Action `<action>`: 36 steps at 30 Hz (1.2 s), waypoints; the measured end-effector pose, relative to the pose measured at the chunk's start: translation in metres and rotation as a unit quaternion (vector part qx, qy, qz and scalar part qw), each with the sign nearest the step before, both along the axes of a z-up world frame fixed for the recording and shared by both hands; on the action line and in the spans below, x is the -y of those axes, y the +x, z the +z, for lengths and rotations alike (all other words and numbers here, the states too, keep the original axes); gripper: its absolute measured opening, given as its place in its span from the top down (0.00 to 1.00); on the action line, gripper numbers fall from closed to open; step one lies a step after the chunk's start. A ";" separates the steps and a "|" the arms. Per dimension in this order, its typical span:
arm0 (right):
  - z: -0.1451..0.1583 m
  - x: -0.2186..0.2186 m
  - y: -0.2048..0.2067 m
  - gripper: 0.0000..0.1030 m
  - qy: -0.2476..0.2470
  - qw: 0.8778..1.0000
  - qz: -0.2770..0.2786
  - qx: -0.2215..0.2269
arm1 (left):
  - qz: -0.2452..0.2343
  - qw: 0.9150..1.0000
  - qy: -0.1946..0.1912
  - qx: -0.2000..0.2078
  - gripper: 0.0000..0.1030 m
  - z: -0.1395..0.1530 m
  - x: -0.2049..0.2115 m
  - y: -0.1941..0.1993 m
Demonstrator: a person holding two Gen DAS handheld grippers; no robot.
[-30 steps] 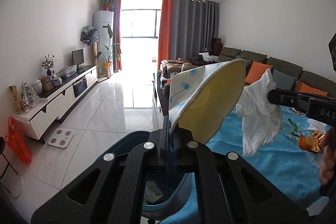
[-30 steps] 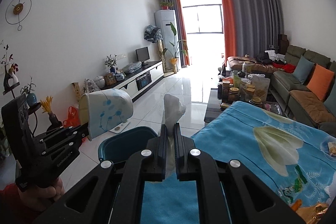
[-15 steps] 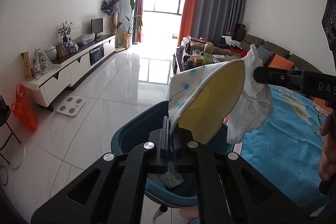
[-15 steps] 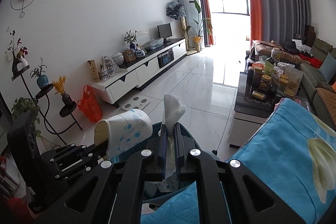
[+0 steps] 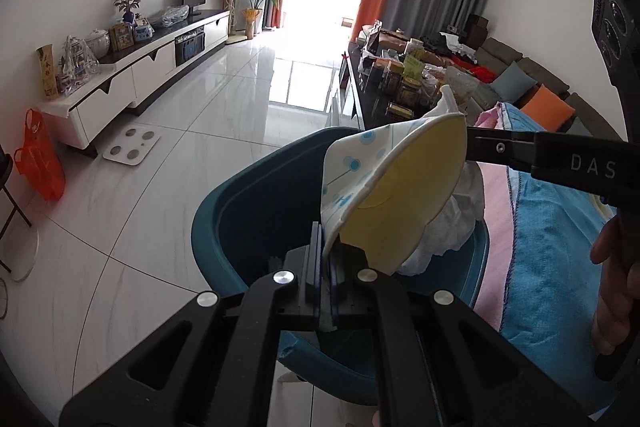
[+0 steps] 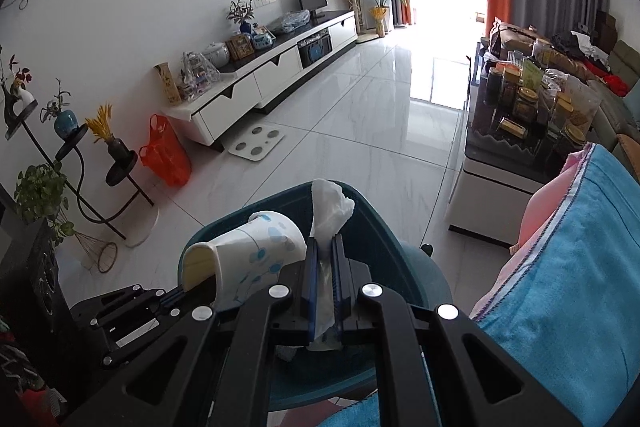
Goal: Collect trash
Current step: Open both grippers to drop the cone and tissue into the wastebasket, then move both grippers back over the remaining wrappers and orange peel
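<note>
A teal bin (image 5: 248,211) (image 6: 372,247) stands on the white floor beside the blue-covered table. My left gripper (image 5: 325,247) is shut on the rim of a crushed paper cup (image 5: 400,187) with blue dots and a yellow inside, held over the bin's mouth. The right wrist view shows that same cup (image 6: 248,251) lying sideways at lower left. My right gripper (image 6: 325,251) is shut on a crumpled white tissue (image 6: 330,211), also above the bin. In the left wrist view the tissue (image 5: 452,227) hangs behind the cup, under the right gripper's black fingers (image 5: 504,147).
The blue cloth on the table (image 5: 560,267) (image 6: 580,267) lies right of the bin. A dark coffee table (image 6: 520,131) crowded with jars stands beyond. A white TV cabinet (image 5: 132,79), an orange bag (image 6: 166,155), a floor scale (image 6: 256,143) and plant stands (image 6: 80,167) line the left wall.
Both grippers have sunk and tilted downward, carrying the cup and tissue from beside the table to right over the bin's opening. Neither grip has changed.
</note>
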State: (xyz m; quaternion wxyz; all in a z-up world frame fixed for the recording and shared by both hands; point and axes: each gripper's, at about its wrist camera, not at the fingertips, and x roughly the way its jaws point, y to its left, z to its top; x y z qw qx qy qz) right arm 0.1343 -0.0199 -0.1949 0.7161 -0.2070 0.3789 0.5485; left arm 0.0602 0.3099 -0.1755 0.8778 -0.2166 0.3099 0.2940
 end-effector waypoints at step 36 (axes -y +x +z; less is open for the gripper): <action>0.058 0.079 0.004 0.39 0.098 0.993 -0.032 0.050 | 0.066 0.992 0.078 0.071 0.13 0.104 0.033 -0.056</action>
